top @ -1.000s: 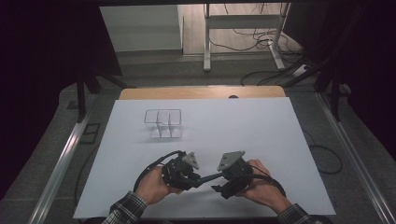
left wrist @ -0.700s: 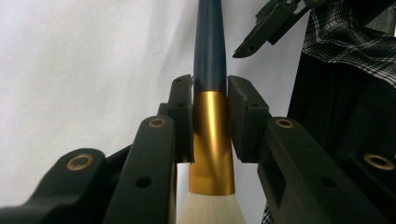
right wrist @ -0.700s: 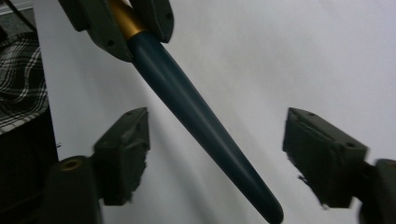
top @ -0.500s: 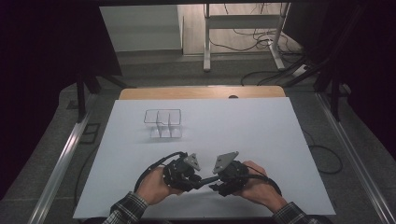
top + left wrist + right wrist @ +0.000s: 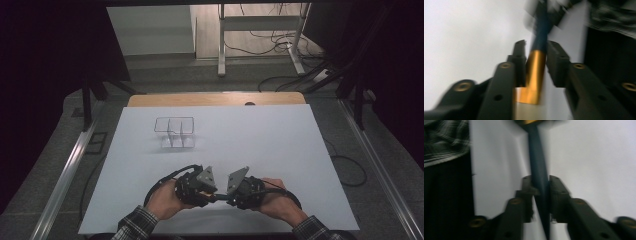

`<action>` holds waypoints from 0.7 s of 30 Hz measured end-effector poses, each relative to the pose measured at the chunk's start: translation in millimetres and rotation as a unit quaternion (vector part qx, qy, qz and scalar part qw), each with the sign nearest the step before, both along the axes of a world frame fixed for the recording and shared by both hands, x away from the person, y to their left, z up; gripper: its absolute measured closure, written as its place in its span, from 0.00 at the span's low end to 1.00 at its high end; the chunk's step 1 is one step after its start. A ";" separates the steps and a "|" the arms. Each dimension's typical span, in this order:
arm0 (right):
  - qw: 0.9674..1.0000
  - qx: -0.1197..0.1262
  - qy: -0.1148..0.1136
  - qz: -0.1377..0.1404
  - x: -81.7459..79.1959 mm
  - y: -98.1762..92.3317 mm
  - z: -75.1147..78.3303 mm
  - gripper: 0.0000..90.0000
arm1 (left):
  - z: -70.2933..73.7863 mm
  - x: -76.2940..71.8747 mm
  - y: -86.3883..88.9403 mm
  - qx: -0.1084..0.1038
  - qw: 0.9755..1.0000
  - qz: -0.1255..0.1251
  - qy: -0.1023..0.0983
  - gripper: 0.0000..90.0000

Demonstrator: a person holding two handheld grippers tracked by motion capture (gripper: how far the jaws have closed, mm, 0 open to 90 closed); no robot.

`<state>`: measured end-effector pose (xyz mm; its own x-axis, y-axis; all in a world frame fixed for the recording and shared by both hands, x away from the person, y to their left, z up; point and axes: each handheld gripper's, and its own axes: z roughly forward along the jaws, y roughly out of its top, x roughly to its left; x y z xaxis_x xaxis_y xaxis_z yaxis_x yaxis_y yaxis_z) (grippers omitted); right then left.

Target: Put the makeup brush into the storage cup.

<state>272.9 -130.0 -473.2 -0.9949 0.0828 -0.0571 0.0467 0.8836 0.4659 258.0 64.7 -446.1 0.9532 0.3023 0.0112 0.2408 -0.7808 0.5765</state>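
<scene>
A pen with a dark blue barrel [image 5: 537, 157] and a gold section [image 5: 534, 72] spans the gap between my two grippers, low over the white tabletop [image 5: 260, 145] near its front edge. The left gripper [image 5: 214, 195] [image 5: 536, 47] has the gold section between its jaws. These have just been opening, and a sliver of light shows beside one pad. Facing it, the right gripper [image 5: 226, 197] [image 5: 540, 180] has just been closing, and its pads now press on the blue barrel. In the high view the pen [image 5: 220, 198] is a short dark bar between the two heads.
A clear plastic organiser [image 5: 174, 131] with compartments stands at the back left of the tabletop. A wooden strip [image 5: 215, 98] runs along the far edge. Metal rails flank both sides. Plaid sleeves [image 5: 135, 225] enter from the bottom.
The right gripper has edged a little toward the left one and its grey top plate has tilted. The left hand has stayed where it was.
</scene>
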 end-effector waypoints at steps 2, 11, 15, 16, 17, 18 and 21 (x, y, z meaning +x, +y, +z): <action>1.000 0.008 0.021 -0.010 2.3 0.5 2.2 0.86 | 4.0 -1.4 2.3 -0.009 1.000 0.007 -0.020 0.67; 0.999 0.016 0.030 -0.029 6.1 -5.1 3.0 0.86 | -4.4 6.3 10.5 -0.018 0.999 0.047 -0.011 0.20; 0.999 0.015 0.025 -0.036 6.2 -6.5 3.6 0.86 | -5.7 10.1 16.1 -0.023 0.997 0.071 -0.002 0.10; 0.999 0.015 0.024 -0.038 6.4 -6.8 3.5 0.86 | -5.8 11.1 18.0 -0.025 0.997 0.077 -0.001 0.09; 0.999 0.015 0.024 -0.040 6.5 -7.0 3.4 0.86 | -6.3 12.0 19.8 -0.025 0.997 0.079 0.000 0.07; 0.999 0.015 0.022 -0.044 6.6 -7.3 3.7 0.86 | -6.6 12.0 21.3 -0.024 0.996 0.083 0.000 0.05; 0.998 0.018 0.023 -0.050 7.5 -8.8 4.0 0.86 | -7.5 13.3 27.5 -0.027 0.995 0.100 0.010 0.03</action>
<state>280.4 -138.8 -469.2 -0.9833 0.1821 -0.0074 0.1548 0.8561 0.4930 271.3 92.2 -453.6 0.8733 0.4863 -0.0289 0.4010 -0.6839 0.6095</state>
